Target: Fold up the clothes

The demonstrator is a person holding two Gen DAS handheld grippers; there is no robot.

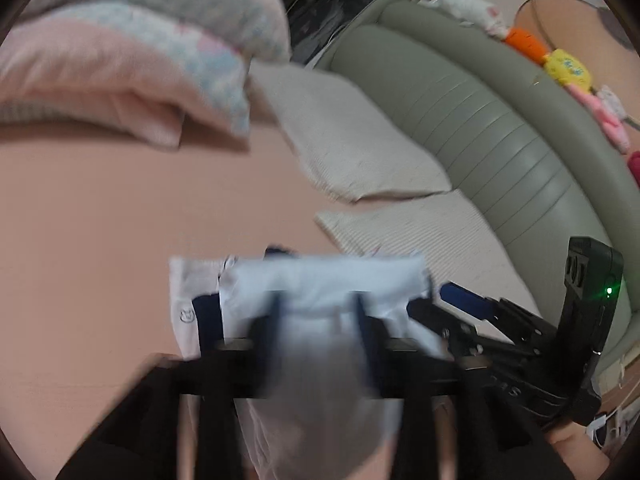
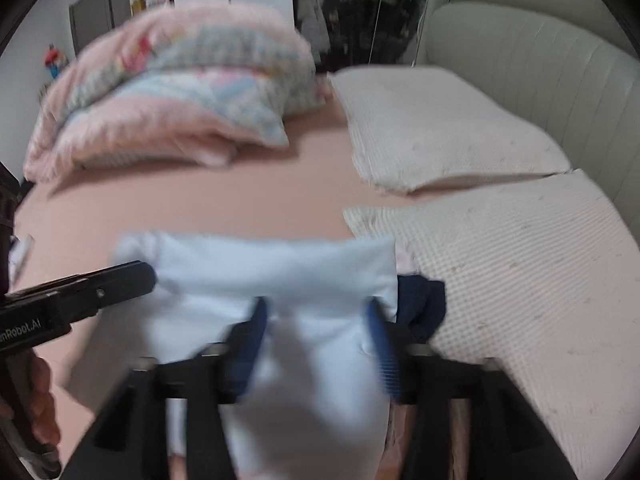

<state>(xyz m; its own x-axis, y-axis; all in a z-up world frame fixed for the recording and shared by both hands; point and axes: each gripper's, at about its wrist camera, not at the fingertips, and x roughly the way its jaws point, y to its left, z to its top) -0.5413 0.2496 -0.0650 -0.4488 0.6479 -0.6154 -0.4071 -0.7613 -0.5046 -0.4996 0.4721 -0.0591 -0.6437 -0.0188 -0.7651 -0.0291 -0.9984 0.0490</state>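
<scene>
- While both my grippers hang over the pink bed sheet [image 2: 208,204], the pale blue garment [image 2: 280,280] lies folded on it right beneath me, its long axis running left to right across both wrist views, its far edge a fairly straight fold line.
- My left gripper [image 1: 316,320] has its jaws standing wide apart; the pale cloth shows between the two fingers, and the blurred fingers do not seem to press on it.
- My right gripper [image 2: 316,332] is likewise spread open, its blue pads [image 2: 380,340] set either side of a stretch of the pale cloth without pinching it.
- From the right wrist view, the left gripper comes in from the left edge and its tip reaches the left end of the garment; a hand [image 2: 36,396] holds it at the near left.
- A dark navy piece [image 2: 424,308] peeks out at the right end of the garment; whether it belongs to the same garment I cannot tell.
- Just right of the garment lie two cream waffle-textured pillows [image 2: 500,264], one nearer and one farther, against a grey-green padded headboard [image 2: 540,64].
- Far left on the sheet sits a folded pink patterned quilt [image 2: 168,92], well apart from the garment.
- Both views are blurred near the fingers.
</scene>
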